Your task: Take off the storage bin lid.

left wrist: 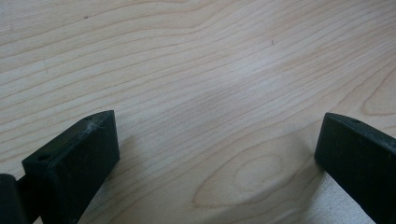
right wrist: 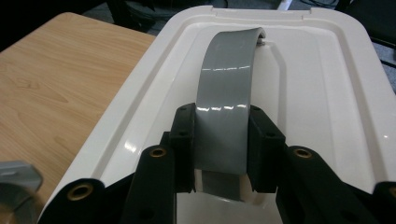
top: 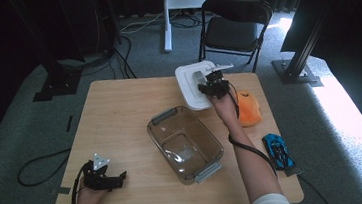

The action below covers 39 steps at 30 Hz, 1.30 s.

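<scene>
The left gripper is resting near the desk's front left corner, jaws spread wide over bare wood. A clear tub is sitting mid-desk. At the far edge, the right gripper is clamping the white lid's grey handle.

No readable text or labels anywhere

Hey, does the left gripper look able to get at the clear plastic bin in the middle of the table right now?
Probably yes. The left gripper rests near the table's front edge with open jaws, and bare wood lies between it and the clear plastic bin. The right gripper is busy farther off, clamped on the white lid's grey handle.
</scene>
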Each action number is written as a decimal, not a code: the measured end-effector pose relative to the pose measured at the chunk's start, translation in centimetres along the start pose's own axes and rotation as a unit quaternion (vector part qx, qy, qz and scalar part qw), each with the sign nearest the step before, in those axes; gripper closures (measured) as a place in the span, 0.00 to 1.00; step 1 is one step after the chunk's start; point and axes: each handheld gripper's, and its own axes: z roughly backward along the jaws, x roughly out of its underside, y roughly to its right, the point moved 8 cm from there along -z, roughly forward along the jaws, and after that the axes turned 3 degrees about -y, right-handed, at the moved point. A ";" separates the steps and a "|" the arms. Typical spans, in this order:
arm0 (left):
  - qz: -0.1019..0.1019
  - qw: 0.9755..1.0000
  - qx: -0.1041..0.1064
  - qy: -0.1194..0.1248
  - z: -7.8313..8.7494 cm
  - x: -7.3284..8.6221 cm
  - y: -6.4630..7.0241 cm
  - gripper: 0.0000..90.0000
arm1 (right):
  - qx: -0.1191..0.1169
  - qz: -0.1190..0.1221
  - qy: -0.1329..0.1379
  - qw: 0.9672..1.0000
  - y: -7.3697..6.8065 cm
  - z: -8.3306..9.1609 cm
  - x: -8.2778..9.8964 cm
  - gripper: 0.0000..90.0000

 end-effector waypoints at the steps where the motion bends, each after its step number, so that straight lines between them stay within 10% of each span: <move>1: 0.000 1.000 0.000 0.000 0.0 0.0 0.0 0.00 | 0.002 -0.002 -0.002 1.000 0.1 -0.3 0.0 0.75; 39: 0.000 1.000 0.000 0.001 0.0 0.0 0.0 0.00 | -0.036 -0.028 -0.075 0.996 -0.9 -6.6 7.0 0.75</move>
